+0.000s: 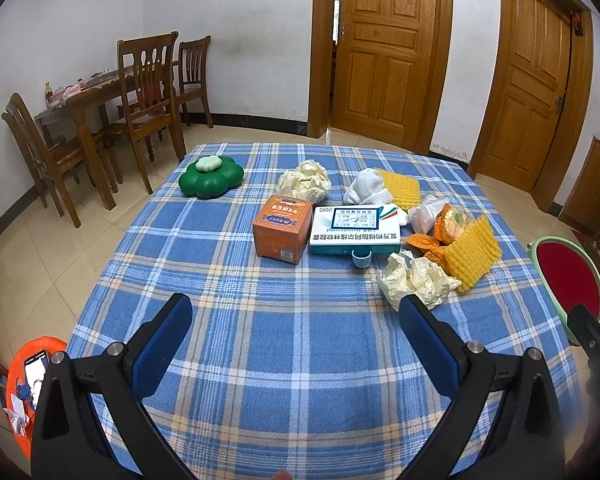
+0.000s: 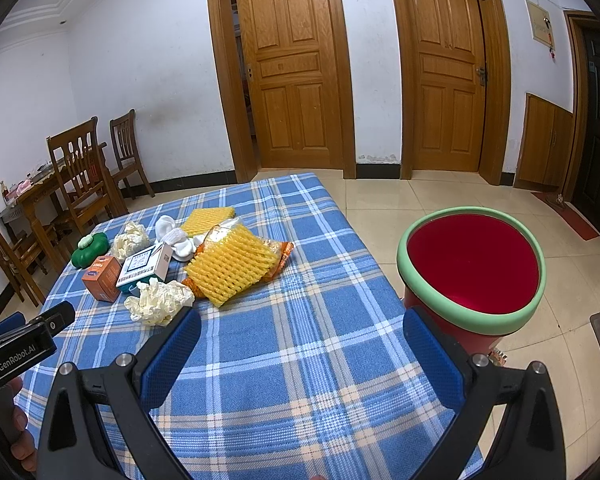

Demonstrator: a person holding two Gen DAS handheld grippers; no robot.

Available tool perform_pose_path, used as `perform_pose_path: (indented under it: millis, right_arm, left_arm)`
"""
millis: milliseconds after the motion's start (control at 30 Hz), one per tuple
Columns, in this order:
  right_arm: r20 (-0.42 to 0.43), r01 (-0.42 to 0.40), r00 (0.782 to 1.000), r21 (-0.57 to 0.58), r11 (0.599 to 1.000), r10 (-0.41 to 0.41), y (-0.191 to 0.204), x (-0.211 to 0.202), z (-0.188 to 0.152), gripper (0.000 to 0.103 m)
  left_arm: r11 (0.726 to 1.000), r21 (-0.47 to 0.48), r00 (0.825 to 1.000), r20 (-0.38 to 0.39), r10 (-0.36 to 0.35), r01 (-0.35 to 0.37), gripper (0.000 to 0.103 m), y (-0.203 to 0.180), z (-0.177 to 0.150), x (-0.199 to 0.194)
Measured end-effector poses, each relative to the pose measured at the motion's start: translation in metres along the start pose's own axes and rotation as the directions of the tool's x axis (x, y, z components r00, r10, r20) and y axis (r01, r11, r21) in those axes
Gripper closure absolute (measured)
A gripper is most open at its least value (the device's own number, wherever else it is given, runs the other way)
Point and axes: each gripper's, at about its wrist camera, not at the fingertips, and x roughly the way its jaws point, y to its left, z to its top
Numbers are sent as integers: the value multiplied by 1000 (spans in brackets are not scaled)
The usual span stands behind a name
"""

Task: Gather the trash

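Note:
Trash lies in a cluster on the blue plaid table (image 1: 292, 332): an orange box (image 1: 281, 229), a white medicine box (image 1: 355, 229), crumpled cream paper (image 1: 414, 280) (image 2: 158, 301), a second paper ball (image 1: 305, 180), yellow foam netting (image 1: 474, 254) (image 2: 230, 265), an orange snack wrapper (image 1: 452, 222), white socks (image 1: 366, 188) and a small blue cap (image 1: 360, 258). My left gripper (image 1: 296, 308) is open over bare cloth, short of the cluster. My right gripper (image 2: 302, 320) is open too, near the table's right edge. The red bin with a green rim (image 2: 472, 264) stands on the floor to the right.
A green flower-shaped container (image 1: 211, 176) sits at the table's far left. Wooden chairs (image 1: 148, 92) and a dining table stand by the left wall. An orange stool with a phone (image 1: 28, 380) is at lower left. Two wooden doors (image 2: 296, 68) are behind.

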Motion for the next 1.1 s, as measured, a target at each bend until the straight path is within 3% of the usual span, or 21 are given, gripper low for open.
perform_pose_path:
  millis: [700,1100]
  right_arm:
    - [-42,10,999,-15,1000,-10,2,19,5,0]
    - [-174,-54,983,-4,999,53,8,67,32,0]
  left_arm:
    - [999,32,1000,-13,4,-4,1,0,14,17]
    - [1000,22,995,-98,-10,13,1,17,51,67]
